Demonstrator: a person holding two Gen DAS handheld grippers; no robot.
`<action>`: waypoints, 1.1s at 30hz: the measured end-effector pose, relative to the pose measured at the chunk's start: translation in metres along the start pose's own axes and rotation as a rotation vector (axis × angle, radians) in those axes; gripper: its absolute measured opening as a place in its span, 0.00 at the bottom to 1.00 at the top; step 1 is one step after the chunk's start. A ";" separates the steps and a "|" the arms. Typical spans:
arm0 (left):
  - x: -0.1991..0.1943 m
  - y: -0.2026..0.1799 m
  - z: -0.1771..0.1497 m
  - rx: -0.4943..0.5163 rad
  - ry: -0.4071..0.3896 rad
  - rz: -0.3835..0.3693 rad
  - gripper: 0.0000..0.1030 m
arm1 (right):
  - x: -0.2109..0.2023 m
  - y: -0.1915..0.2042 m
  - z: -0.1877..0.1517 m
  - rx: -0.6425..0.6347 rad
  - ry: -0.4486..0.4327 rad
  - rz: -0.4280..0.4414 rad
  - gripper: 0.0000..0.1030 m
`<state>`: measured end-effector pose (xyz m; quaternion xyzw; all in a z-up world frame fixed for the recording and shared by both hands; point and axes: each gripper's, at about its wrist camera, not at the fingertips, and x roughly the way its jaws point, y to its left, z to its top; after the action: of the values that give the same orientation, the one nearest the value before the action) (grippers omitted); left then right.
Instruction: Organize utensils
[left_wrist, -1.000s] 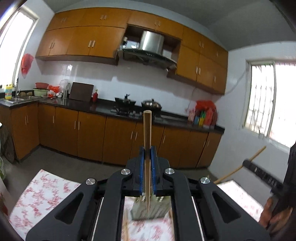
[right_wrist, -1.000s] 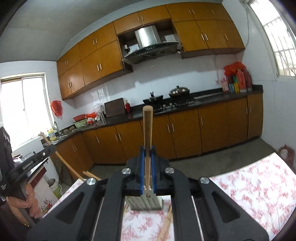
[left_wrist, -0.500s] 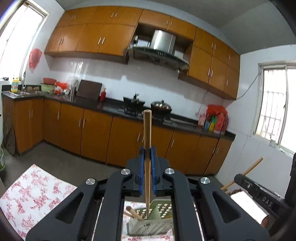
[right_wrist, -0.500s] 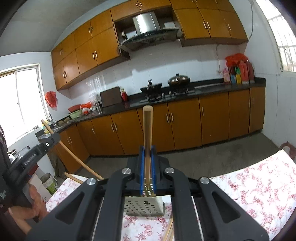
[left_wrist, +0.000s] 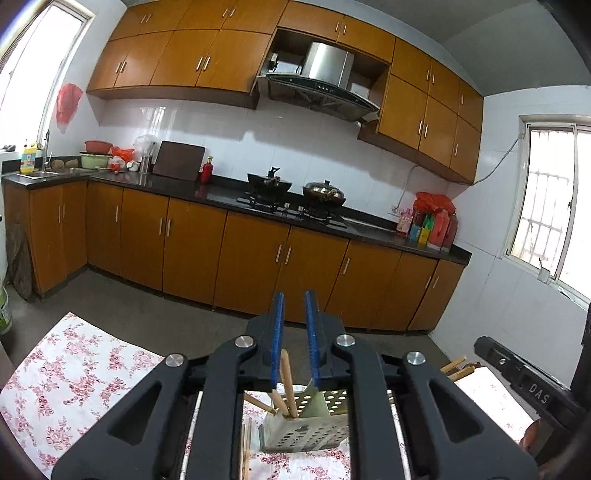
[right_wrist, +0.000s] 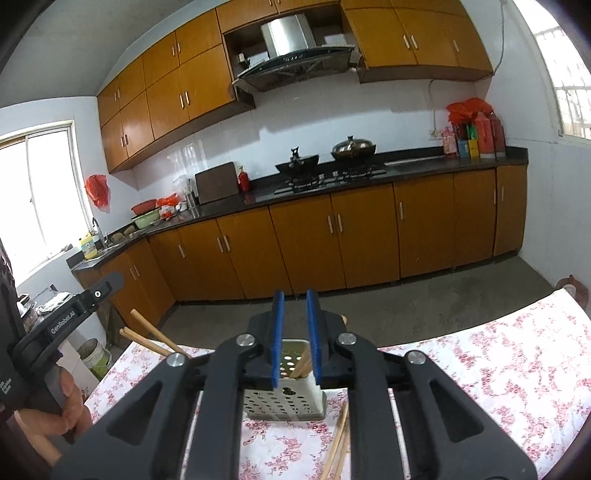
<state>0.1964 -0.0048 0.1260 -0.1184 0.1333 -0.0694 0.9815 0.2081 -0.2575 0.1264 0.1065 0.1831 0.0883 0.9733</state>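
Observation:
A pale perforated utensil holder (left_wrist: 303, 432) stands on the flowered tablecloth (left_wrist: 74, 369), just below my left gripper (left_wrist: 294, 306). Its blue pads are slightly apart and opening. A wooden chopstick (left_wrist: 286, 376) stands loose between their lower ends, resting in the holder beside others. In the right wrist view the same holder (right_wrist: 284, 402) sits under my right gripper (right_wrist: 294, 306), whose jaws are also opening. A chopstick (right_wrist: 304, 363) leans in the holder, free of the pads. More chopsticks (right_wrist: 151, 332) slant out to the left.
Loose chopsticks (right_wrist: 340, 439) lie on the cloth beside the holder. A hand (right_wrist: 55, 410) holds the left gripper's handle at the left edge. Orange kitchen cabinets (left_wrist: 258, 258) and a dark counter with pots stand beyond the grey floor.
Both grippers sank toward the holder. Each held an upright chopstick; the jaws have parted and both chopsticks have dropped down into the holder.

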 end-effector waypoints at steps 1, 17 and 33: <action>-0.003 0.001 0.001 -0.002 -0.005 -0.001 0.17 | -0.008 -0.001 0.000 -0.004 -0.014 -0.005 0.18; -0.042 0.045 -0.061 0.064 0.140 0.095 0.29 | -0.014 -0.070 -0.129 0.115 0.284 -0.125 0.22; -0.016 0.092 -0.157 0.050 0.442 0.141 0.29 | 0.065 -0.031 -0.221 -0.020 0.567 -0.132 0.10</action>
<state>0.1468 0.0534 -0.0400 -0.0664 0.3511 -0.0280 0.9335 0.1888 -0.2345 -0.1046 0.0558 0.4533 0.0529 0.8880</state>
